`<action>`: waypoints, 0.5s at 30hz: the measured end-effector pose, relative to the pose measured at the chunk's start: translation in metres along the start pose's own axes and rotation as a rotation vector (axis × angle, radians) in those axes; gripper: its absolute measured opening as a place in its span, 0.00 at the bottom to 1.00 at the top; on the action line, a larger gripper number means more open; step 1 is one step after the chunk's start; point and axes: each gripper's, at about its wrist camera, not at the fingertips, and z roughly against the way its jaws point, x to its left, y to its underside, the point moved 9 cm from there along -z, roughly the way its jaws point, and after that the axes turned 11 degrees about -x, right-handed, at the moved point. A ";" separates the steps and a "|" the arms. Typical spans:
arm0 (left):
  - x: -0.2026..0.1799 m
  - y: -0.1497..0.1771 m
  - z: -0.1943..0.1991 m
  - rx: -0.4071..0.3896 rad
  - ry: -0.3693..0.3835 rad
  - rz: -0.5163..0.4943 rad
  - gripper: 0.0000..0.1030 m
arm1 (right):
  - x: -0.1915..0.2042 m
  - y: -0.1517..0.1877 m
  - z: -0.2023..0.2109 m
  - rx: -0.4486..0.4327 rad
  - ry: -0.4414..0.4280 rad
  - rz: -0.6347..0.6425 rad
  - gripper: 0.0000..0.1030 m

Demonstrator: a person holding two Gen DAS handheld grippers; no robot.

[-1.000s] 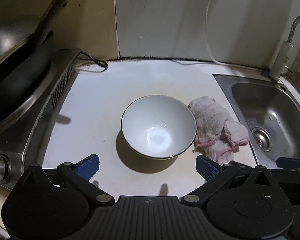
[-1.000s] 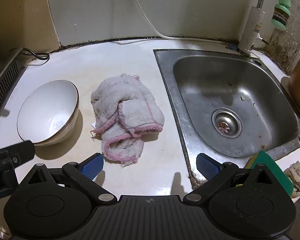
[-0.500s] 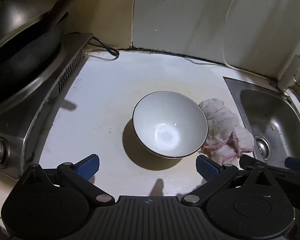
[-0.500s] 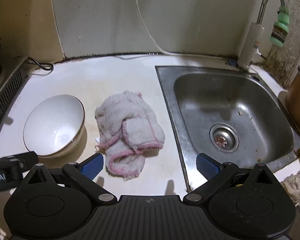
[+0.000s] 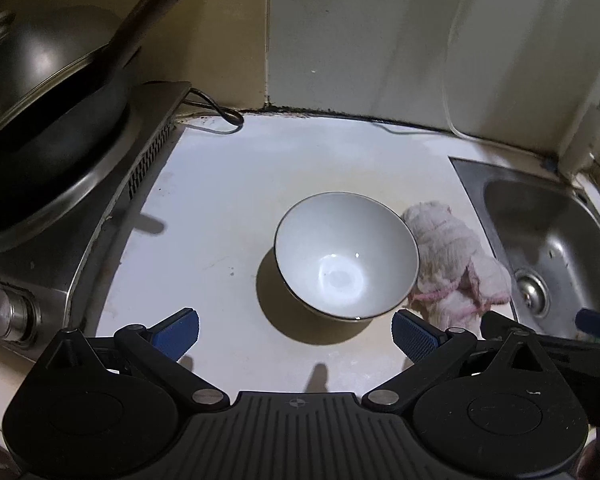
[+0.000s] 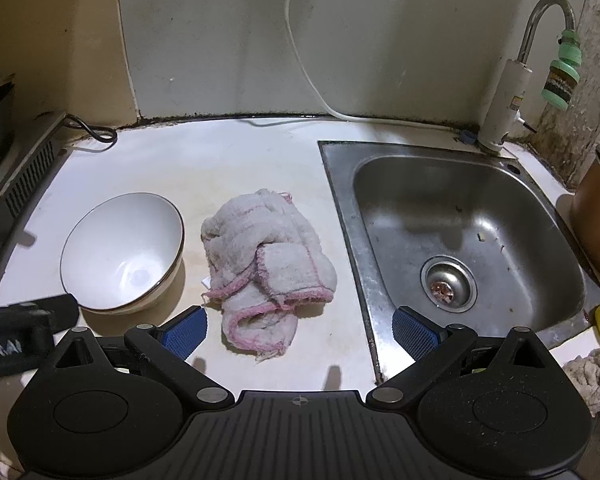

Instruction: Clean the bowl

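Bowl (image 5: 346,256) stands unmarked beside cloth (image 6: 266,268); gripper lettering unreadable.

A home kitchen: a worn white countertop (image 6: 228,168) runs between a stove (image 5: 100,208) carrying a lidded wok (image 5: 48,92) on the left and a stainless steel sink (image 6: 460,224) with a faucet (image 6: 540,28) on the right, against stained walls.
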 end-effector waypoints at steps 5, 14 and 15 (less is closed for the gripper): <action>-0.001 0.000 0.002 -0.005 0.001 -0.003 0.99 | -0.002 0.005 0.004 0.003 -0.002 -0.016 0.97; -0.007 0.002 0.007 -0.014 0.010 -0.031 1.00 | -0.007 0.010 0.010 0.002 0.005 -0.033 0.97; -0.008 0.003 0.008 -0.014 0.012 -0.032 0.99 | -0.008 0.010 0.011 0.002 0.006 -0.034 0.97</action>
